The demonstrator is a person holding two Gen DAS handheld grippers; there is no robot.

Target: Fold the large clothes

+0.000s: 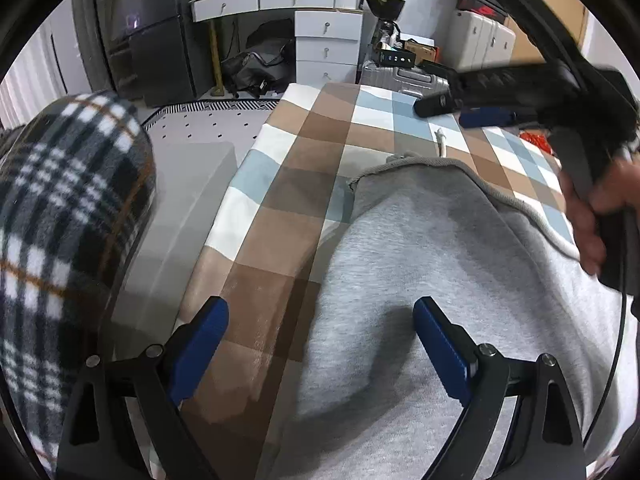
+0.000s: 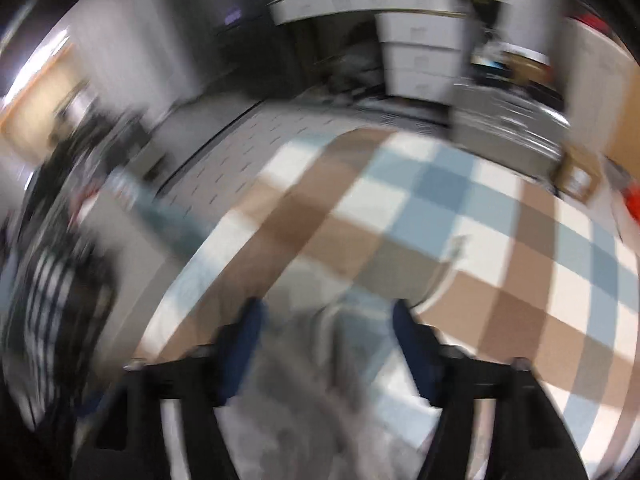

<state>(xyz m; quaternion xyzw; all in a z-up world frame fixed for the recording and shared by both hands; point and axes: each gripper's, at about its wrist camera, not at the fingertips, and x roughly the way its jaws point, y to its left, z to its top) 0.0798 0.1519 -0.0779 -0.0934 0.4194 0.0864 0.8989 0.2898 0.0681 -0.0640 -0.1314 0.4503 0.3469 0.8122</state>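
Nowhere legible writing; both hand-held grippers, left (image 1: 320,344) and right (image 2: 326,344), agape over grey sweatshirt (image 1: 432,264)

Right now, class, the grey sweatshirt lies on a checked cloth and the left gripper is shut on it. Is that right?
Not quite. The grey sweatshirt does lie on the checked cloth, but the left gripper is open, jaws spread wide and gripping nothing. The left wrist view shows it.

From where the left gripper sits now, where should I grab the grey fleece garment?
Take the grey fleece garment at its ribbed hem edge, coming in from the checked cloth side. That edge lies free and slightly raised; the middle is flat and offers nothing to pinch.
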